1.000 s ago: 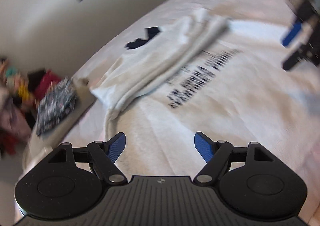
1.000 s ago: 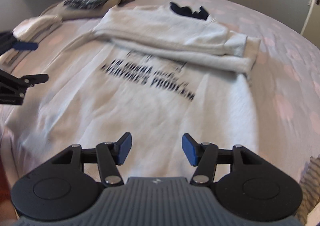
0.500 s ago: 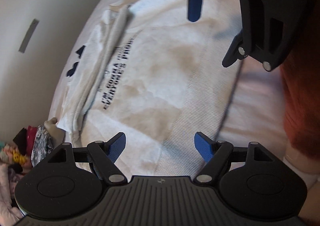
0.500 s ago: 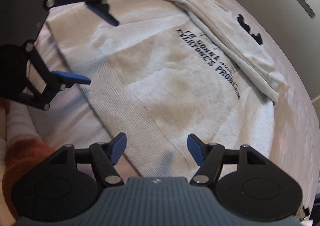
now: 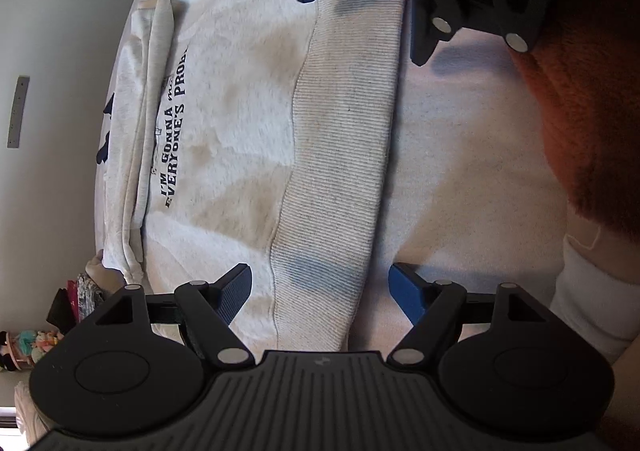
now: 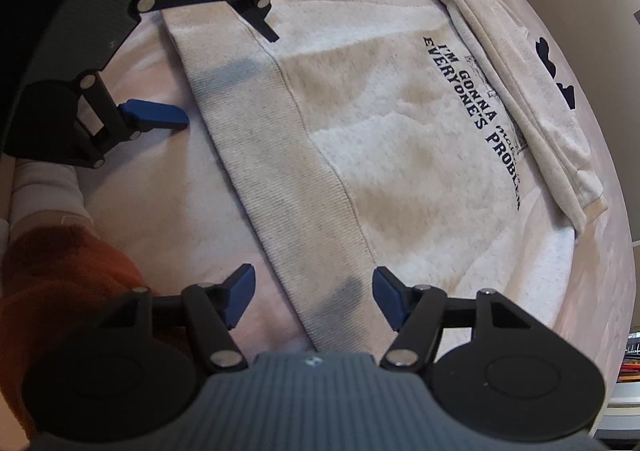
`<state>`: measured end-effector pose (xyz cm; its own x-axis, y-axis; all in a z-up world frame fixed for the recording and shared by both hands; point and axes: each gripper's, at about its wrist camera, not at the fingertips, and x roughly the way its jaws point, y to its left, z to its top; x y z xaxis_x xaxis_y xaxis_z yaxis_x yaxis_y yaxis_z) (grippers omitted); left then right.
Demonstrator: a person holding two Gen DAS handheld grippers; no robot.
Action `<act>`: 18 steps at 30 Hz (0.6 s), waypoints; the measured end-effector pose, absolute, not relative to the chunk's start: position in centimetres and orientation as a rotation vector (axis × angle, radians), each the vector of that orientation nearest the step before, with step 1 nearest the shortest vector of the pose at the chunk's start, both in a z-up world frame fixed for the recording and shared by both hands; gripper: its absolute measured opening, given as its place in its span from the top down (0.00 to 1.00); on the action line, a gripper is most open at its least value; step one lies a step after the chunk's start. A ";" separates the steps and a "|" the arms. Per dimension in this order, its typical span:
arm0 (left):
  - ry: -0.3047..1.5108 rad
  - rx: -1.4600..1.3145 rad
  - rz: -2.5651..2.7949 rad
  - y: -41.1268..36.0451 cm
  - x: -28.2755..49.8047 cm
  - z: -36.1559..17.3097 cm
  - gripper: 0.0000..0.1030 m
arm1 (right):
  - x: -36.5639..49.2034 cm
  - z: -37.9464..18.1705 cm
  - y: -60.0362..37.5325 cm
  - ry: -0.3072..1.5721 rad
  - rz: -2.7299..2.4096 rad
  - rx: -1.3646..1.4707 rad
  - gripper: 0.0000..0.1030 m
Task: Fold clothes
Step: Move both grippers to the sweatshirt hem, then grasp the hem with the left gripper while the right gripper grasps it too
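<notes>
A pale grey sweatshirt (image 5: 240, 123) lies flat on a pinkish bedspread (image 5: 460, 171), printed side up, with dark lettering across the chest and both sleeves already folded in over its upper part. Going from left to right in the left wrist view: a pale wall and a few colourful things at the bed's far edge, then the folded sleeves, the lettering, the plain body of the garment, and its wide ribbed hem band (image 5: 340, 139), which ends on bare bedspread. Furthest right is the person's rust-coloured fuzzy sleeve (image 5: 580, 111) over a white cuff. The left gripper (image 5: 320, 291) hovers over one end of the hem band, jaws spread wide with a blue pad on either side of the ribbing and nothing pinched. The right gripper (image 6: 312, 295) does the same at the other end of the band; its jaws are also apart and empty, straddling the ribbed edge. Each gripper appears at the top of the other's view. The step in hand looks like taking hold of the hem at both corners. The next move likely calls for lowering both tools until the pads bracket the ribbing, closing on it, then lifting and carrying the hem evenly toward the lettering.
</notes>
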<state>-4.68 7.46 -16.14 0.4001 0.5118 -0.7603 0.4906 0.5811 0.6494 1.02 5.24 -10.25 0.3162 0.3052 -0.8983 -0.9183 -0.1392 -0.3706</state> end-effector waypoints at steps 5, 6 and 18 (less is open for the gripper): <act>1.238 0.946 0.011 8.1 -4.4 -15.8 0.48 | 0.6 -11.2 5.6 0.590 1.138 -1.333 0.36; 1.244 0.933 0.013 8.2 -4.4 -15.8 0.56 | 0.7 -11.2 5.6 0.589 1.137 -1.335 0.36; 1.245 0.784 0.042 9.6 -3.8 -14.4 0.94 | 0.3 -11.1 5.4 0.542 1.149 -1.350 0.40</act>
<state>-3.83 9.62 -14.41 0.3545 0.4346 -0.8279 0.3777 0.7434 0.5520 0.31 5.44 -11.10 0.3993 0.3229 -0.8581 -0.8676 -0.1694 -0.4675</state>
